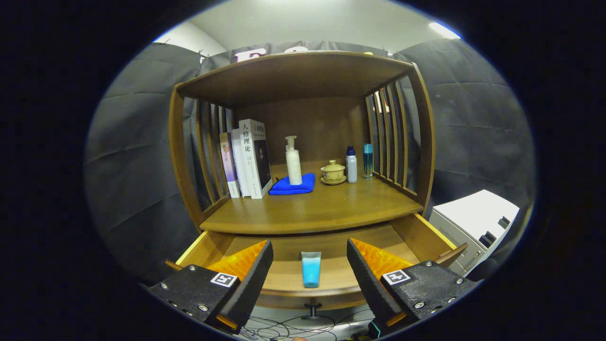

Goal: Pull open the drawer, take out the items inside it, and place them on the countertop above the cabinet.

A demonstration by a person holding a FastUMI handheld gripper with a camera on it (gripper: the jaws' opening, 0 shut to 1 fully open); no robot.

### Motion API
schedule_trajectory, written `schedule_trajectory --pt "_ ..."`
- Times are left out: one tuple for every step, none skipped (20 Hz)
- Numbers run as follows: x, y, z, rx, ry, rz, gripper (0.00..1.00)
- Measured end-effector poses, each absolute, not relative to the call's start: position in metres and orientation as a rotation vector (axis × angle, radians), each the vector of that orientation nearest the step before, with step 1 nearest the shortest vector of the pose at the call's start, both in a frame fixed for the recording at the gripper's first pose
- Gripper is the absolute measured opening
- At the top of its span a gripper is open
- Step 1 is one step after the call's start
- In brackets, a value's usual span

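Observation:
The wooden drawer (428, 234) stands pulled out below the cabinet's countertop (312, 208). Inside it lies a small blue tube (311, 268), cap end toward me, near the drawer's front edge. My gripper (310, 265) is open, its two fingers spread wide to either side of the tube and apart from it. The tube sits in the gap between the fingertips (265, 258), untouched. The drawer's knob (313, 309) shows below its front panel.
On the countertop stand several books (248, 158), a white pump bottle (293, 161) on a folded blue cloth (293, 185), a lidded cup on a saucer (333, 172) and two small bottles (359, 163). A white machine (478, 222) stands right of the cabinet. Cables (293, 327) lie on the floor.

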State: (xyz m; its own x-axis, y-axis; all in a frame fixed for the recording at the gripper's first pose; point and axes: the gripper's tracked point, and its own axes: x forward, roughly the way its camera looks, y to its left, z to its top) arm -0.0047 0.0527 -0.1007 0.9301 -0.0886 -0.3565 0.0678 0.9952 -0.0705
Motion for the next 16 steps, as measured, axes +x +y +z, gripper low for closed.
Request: schedule_trajectory --pt "0.005 0.05 -0.103 -0.062 0.392 -0.101 0.96" --pt "0.014 0.048 -0.108 -0.064 0.423 -0.118 0.96" --pt "0.022 0.047 -0.115 -0.064 0.459 -0.138 0.96" --pt "0.03 0.045 -0.124 -0.06 0.497 -0.155 0.96" --pt "0.035 0.043 -0.135 -0.056 0.543 -0.17 0.96" --pt "0.04 0.042 -0.146 -0.053 0.594 -0.181 0.96" --pt "0.043 0.038 -0.159 -0.056 0.641 -0.198 0.96" --pt "0.045 0.035 -0.169 -0.06 0.683 -0.209 0.96" --pt "0.045 0.027 -0.176 -0.059 0.717 -0.239 0.96" --pt "0.047 0.025 -0.183 -0.052 0.741 -0.251 0.96" --pt "0.049 0.024 -0.19 -0.047 0.767 -0.258 0.96" --pt "0.052 0.024 -0.197 -0.044 0.795 -0.265 0.96" --pt "0.055 0.024 -0.205 -0.045 0.827 -0.26 0.96" --pt "0.056 0.023 -0.214 -0.048 0.864 -0.271 0.96" --pt "0.056 0.023 -0.224 -0.046 0.907 -0.275 0.96" --pt "0.056 0.025 -0.236 -0.04 0.952 -0.275 0.96"
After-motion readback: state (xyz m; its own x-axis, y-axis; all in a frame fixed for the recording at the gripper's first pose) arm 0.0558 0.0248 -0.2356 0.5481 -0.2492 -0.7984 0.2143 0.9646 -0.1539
